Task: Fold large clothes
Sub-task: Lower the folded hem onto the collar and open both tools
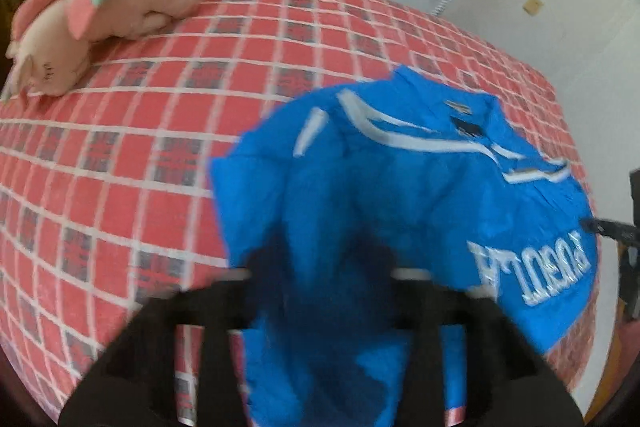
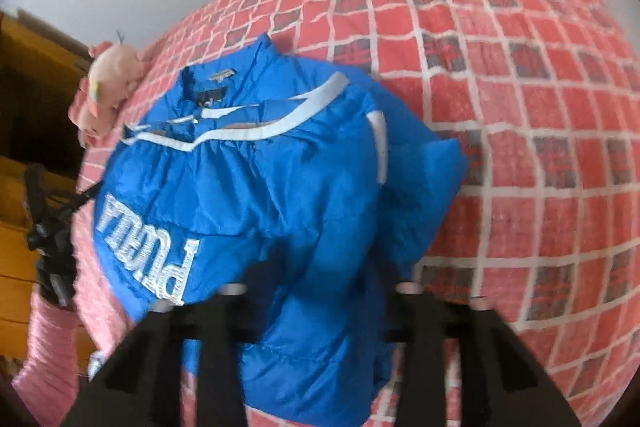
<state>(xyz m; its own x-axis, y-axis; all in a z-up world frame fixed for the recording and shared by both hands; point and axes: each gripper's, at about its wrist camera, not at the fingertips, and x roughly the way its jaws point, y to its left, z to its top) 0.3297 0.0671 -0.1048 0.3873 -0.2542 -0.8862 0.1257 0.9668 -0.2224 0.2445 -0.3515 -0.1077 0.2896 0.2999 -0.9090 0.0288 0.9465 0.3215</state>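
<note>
A blue padded jacket (image 1: 400,195) with white stripes and white lettering lies on the red checked bedspread (image 1: 140,127). My left gripper (image 1: 320,275) has its fingers on either side of a bunched blue fold at the jacket's near edge. In the right wrist view the jacket (image 2: 260,187) fills the middle, and my right gripper (image 2: 316,291) likewise has blue fabric bulging between its fingers. The fingertips of both are partly buried in fabric and blurred. The other gripper shows at the edge of each view: the right one (image 1: 624,235) and the left one (image 2: 52,235).
A pink plush toy (image 1: 100,11) lies at the far corner of the bed, also in the right wrist view (image 2: 108,83). A white wall stands behind the bed. Yellow wooden furniture (image 2: 24,187) is at the left. The person's pink sleeve (image 2: 52,339) is at lower left.
</note>
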